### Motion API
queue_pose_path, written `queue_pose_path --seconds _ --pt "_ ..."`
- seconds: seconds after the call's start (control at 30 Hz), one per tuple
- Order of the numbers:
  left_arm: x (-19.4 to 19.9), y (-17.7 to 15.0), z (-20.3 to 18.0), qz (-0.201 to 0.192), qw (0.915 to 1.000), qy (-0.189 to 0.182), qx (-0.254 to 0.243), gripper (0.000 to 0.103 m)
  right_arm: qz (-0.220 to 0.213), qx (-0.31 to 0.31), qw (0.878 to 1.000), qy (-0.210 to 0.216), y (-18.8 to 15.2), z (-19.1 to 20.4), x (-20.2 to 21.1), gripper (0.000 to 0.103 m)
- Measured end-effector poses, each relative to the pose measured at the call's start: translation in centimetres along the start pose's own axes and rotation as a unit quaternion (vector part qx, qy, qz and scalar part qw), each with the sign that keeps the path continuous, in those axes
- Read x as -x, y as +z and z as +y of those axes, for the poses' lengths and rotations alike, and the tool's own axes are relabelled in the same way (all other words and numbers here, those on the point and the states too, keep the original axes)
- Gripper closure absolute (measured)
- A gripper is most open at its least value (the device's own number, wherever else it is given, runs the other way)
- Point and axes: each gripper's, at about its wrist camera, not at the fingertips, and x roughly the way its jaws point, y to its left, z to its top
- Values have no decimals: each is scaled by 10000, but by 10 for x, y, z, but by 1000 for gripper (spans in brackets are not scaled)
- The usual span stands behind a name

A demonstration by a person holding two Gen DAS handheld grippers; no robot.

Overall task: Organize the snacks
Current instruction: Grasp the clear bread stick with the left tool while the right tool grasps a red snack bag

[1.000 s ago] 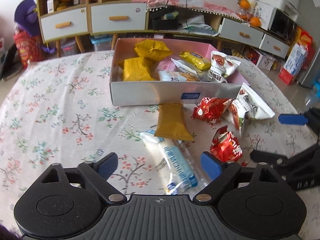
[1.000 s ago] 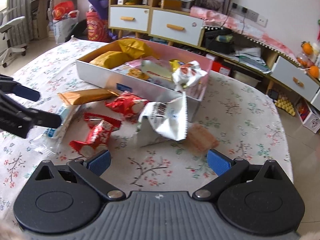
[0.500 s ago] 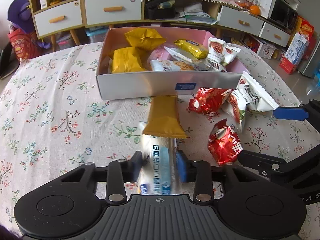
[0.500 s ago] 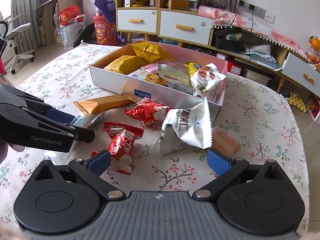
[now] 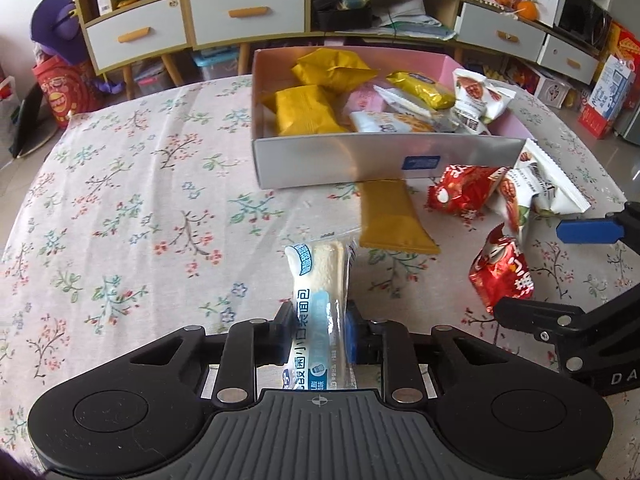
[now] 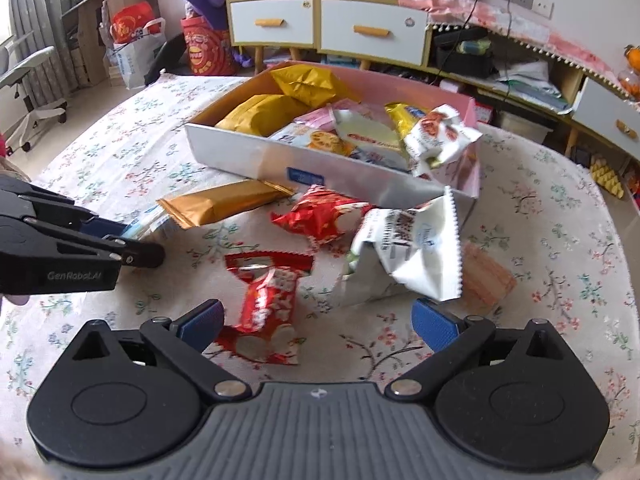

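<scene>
My left gripper [image 5: 320, 332] has its jaws closing, and the pads press on a white and blue bread packet [image 5: 320, 280] that tilts up off the floral tablecloth. Ahead stands the silver and pink box [image 5: 360, 160], holding yellow and white snack packets. My right gripper [image 6: 318, 320] is open, low over a red snack packet [image 6: 268, 300] that lies between its blue pads without touching them. A white packet [image 6: 412, 256], a second red packet [image 6: 320, 216] and a flat golden packet [image 6: 224, 204] lie loose in front of the box [image 6: 360, 178].
A pale orange packet [image 6: 486, 276] lies right of the white one. The left gripper [image 6: 136, 240] reaches in from the left edge of the right wrist view. Cabinets with drawers [image 5: 244, 12] stand behind the round table [image 5: 120, 200].
The left jaws went from wide open to closed on the bread packet, and its far end rose off the cloth. The right gripper drew closer to the red packet.
</scene>
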Motion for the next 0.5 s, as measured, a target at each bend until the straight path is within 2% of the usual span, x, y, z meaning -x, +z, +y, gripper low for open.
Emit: queue_pose_path --seconds 0.13,0.4,0.5 --pt "0 0 3 20 10000 31 32 81 88 -70 9999 85 1 4 -2 9" --pt "1 0 2 48 9999 89 5 81 224 -154 9996 10 5 8 -13 28" --pt "1 1 2 56 10000 76 23 81 235 -133 9996 -80 5 10 -15 31"
